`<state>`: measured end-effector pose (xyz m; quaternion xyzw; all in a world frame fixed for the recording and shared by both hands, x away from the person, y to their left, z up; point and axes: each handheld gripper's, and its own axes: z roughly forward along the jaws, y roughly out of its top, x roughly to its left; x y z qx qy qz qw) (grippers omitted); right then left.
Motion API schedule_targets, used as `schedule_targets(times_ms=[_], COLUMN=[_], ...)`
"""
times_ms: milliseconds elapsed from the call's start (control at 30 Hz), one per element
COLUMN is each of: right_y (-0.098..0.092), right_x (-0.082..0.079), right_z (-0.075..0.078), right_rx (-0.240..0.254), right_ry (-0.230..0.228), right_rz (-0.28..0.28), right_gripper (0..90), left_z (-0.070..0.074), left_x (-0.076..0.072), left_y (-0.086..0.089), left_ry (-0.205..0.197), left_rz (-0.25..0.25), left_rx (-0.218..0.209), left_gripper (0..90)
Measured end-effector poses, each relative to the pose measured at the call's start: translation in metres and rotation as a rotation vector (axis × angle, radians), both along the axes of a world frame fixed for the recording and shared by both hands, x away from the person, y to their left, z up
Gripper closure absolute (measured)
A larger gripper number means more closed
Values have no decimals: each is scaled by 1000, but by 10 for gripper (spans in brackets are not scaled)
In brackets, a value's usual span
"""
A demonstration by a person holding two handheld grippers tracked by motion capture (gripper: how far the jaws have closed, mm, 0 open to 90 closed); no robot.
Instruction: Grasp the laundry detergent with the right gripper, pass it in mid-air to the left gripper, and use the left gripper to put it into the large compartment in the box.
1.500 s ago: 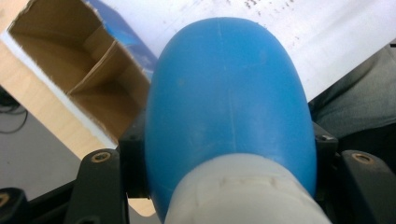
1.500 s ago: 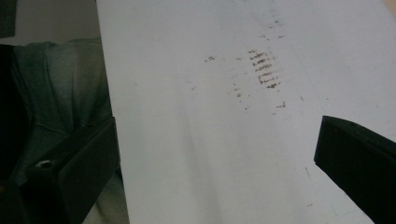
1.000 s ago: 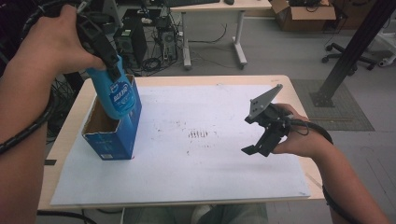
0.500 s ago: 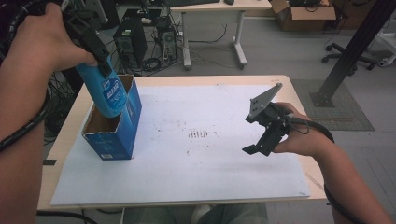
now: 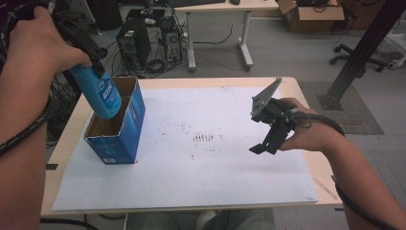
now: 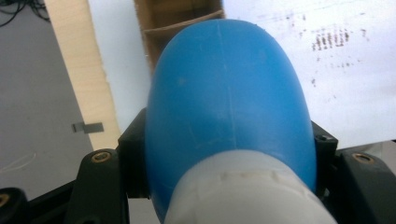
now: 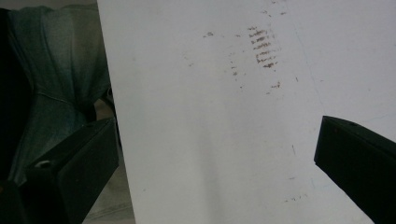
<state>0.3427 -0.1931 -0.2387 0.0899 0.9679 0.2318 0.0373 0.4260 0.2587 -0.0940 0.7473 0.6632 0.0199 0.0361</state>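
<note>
A blue bottle (image 5: pixel 103 96) with a white cap hangs tilted, bottom end down, its lower end at the mouth of an open blue cardboard box (image 5: pixel 122 130). My left gripper (image 5: pixel 95 63) is shut on the bottle near its neck. In the left gripper view the bottle (image 6: pixel 226 102) bulges between the black jaws, with the box (image 6: pixel 177 18) beyond it. My right gripper (image 5: pixel 270 135) hovers over the right part of the white sheet (image 5: pixel 191 182), open with nothing in it. In the right gripper view, the right gripper (image 7: pixel 215 163) has its jaws far apart above the sheet (image 7: pixel 196 116).
The sheet covers most of a wooden table (image 5: pixel 306 163). Brown smudges (image 5: pixel 205 138) mark its middle. Behind the table are computer towers (image 5: pixel 131 40), a desk (image 5: pixel 218 28) and a black post (image 5: pixel 359 52). A cable (image 5: pixel 24 129) trails along the left forearm.
The left hand has carried the bottle to the left, over the box's far end, and a little lower. The right hand has stayed put.
</note>
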Motion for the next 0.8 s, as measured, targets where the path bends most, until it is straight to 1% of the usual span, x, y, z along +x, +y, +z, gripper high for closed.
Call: schedule_targets(times_ms=[133,300,467,533,800], right_y=[1,3,5,5,6], right_x=[2,4,5,5,5], right_z=[0,1,-1,-2,-6], right_rx=[-11,-21,-24,-24,-24], right_ry=[3,7,11,13,18], right_rz=[3,6,10,11,11], right_gripper=[1,1,1,1,1], left_z=[-5,-13,-20,-23,-39], left_x=[3,7,8,8,9], left_y=[4,6,7,7,10], left_ry=[4,17,18,21,41], left_rz=[26,39,55,56,44], left_rx=[1,4,27,31,23], left_gripper=[380,380,380,380,380])
